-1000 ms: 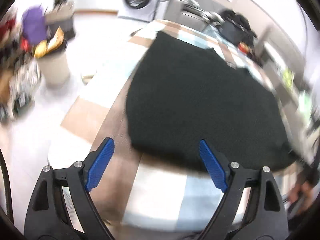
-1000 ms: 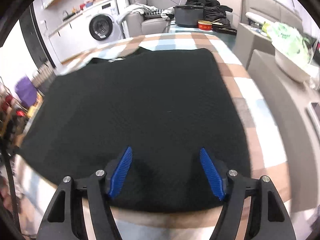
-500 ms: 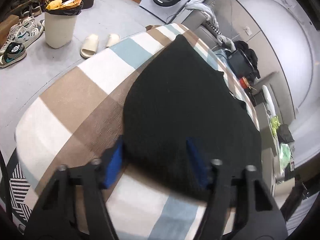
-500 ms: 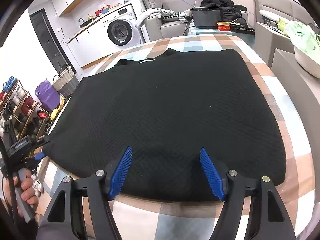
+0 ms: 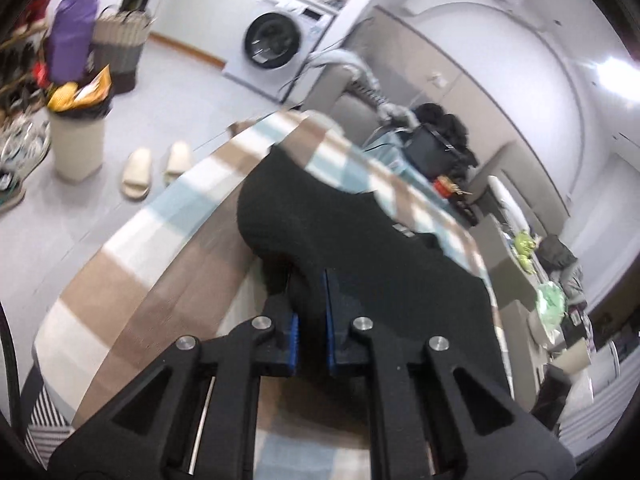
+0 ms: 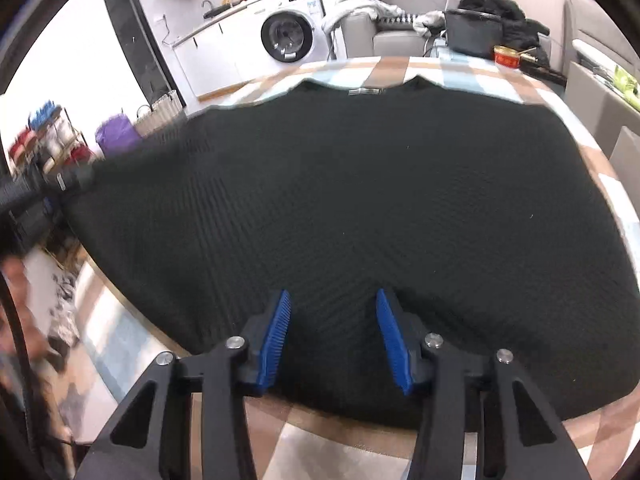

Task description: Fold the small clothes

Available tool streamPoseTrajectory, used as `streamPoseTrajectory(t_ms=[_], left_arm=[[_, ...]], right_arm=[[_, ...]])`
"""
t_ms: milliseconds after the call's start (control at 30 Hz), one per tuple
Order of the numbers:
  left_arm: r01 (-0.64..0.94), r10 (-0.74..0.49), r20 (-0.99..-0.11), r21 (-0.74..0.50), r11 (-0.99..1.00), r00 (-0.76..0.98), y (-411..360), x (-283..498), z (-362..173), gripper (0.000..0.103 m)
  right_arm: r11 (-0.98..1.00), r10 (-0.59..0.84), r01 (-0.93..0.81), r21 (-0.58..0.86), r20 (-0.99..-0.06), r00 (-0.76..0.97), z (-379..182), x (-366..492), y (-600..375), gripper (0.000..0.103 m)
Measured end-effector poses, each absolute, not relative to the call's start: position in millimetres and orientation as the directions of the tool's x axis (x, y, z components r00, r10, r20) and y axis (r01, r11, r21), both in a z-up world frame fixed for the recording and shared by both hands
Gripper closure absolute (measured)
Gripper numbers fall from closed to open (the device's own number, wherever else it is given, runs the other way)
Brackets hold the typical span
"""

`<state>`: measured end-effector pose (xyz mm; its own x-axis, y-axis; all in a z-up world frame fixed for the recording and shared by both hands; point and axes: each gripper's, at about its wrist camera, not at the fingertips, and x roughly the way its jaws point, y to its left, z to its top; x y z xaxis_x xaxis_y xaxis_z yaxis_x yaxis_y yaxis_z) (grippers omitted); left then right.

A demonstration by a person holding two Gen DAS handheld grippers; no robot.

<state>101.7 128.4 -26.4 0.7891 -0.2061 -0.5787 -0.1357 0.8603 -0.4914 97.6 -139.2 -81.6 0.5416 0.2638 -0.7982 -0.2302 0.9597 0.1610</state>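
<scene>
Closing fingers (image 5: 289, 292) pinch a ribbed black knit garment (image 6: 360, 208).

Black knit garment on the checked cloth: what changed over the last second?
The left gripper closed on the black knit garment's near-left edge and lifted it. The right gripper is closing over the near hem, not yet pinching. The rest stays flat on the checked tablecloth.

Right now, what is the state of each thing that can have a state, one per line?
left gripper: closing, pads already pinching the near-left corner of the black knit top.
right gripper: closing, jaws still apart over the top's near hem.
black knit top: spread flat, left corner lifted.
washing machine: door shut.
</scene>
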Motion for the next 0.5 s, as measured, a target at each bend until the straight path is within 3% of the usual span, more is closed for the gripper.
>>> streamPoseTrajectory(t_ms=[267, 400, 500], left_arm=[[0.152, -0.336, -0.493, -0.376, 0.914, 0.803, 44, 139, 55, 0.097], [0.385, -0.478, -0.461, -0.284, 0.878, 0.748, -50, 161, 91, 0.097], [0.582, -0.621, -0.491, -0.253, 0.773, 0.611, -148, 166, 89, 0.097]], right_arm=[[0.962, 0.273, -0.162, 0.219, -0.778, 0.566, -64, 81, -172, 0.057], [0.978, 0.187, -0.047, 0.203, -0.754, 0.63, -44, 60, -217, 0.057], [0.981, 0.084, 0.073, 0.177, -0.743, 0.664, -29, 41, -257, 0.057]])
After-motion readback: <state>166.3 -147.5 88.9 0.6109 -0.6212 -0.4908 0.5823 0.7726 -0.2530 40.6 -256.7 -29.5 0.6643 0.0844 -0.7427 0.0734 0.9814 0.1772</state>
